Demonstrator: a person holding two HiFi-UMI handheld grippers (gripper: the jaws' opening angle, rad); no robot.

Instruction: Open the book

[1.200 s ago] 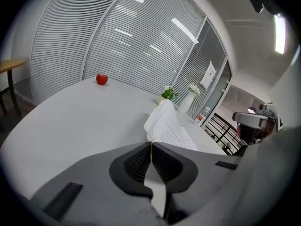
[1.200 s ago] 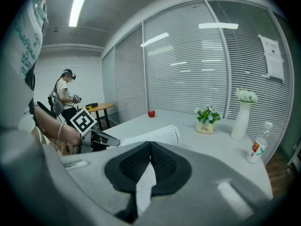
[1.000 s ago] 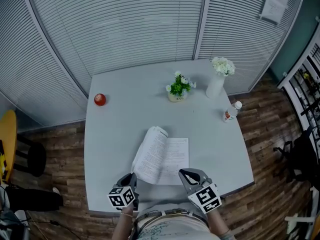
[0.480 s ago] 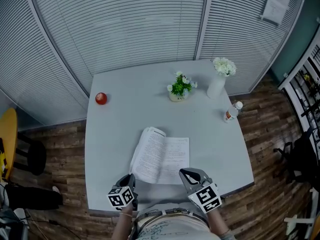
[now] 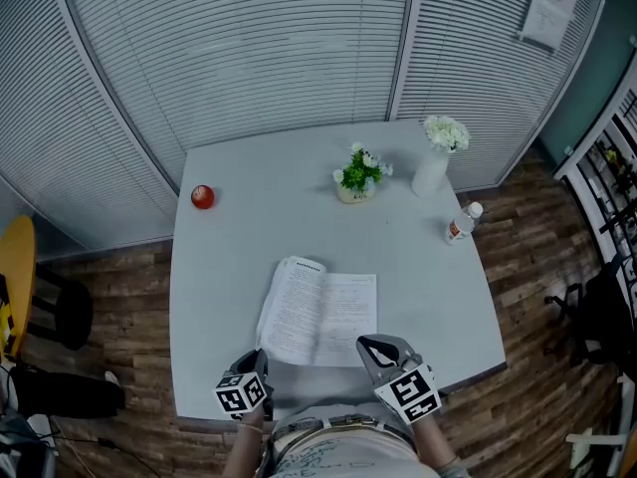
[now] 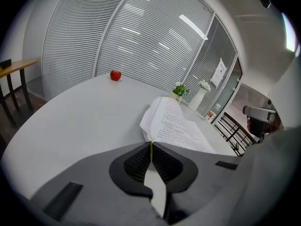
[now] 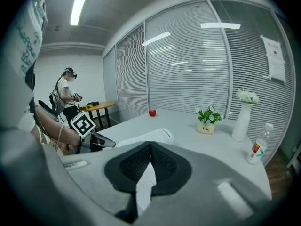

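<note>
book (image 5: 318, 312): open on tabletop (image 5: 229, 257), just ahead of your 2 grippers, print unreadable | left gripper (image 6: 151, 145): fingers (image 6: 136, 161) together | right gripper (image 7: 150, 145): fingers together | plant pot (image 7: 205, 127): label reads "Life"

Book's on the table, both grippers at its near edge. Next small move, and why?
Probably lift both grippers clear and stop. The book already lies open with its pages facing up, the left pages only slightly arched. The left gripper and the right gripper are both shut with nothing between them, near the book's near corners, so nothing seems left to turn.
</note>
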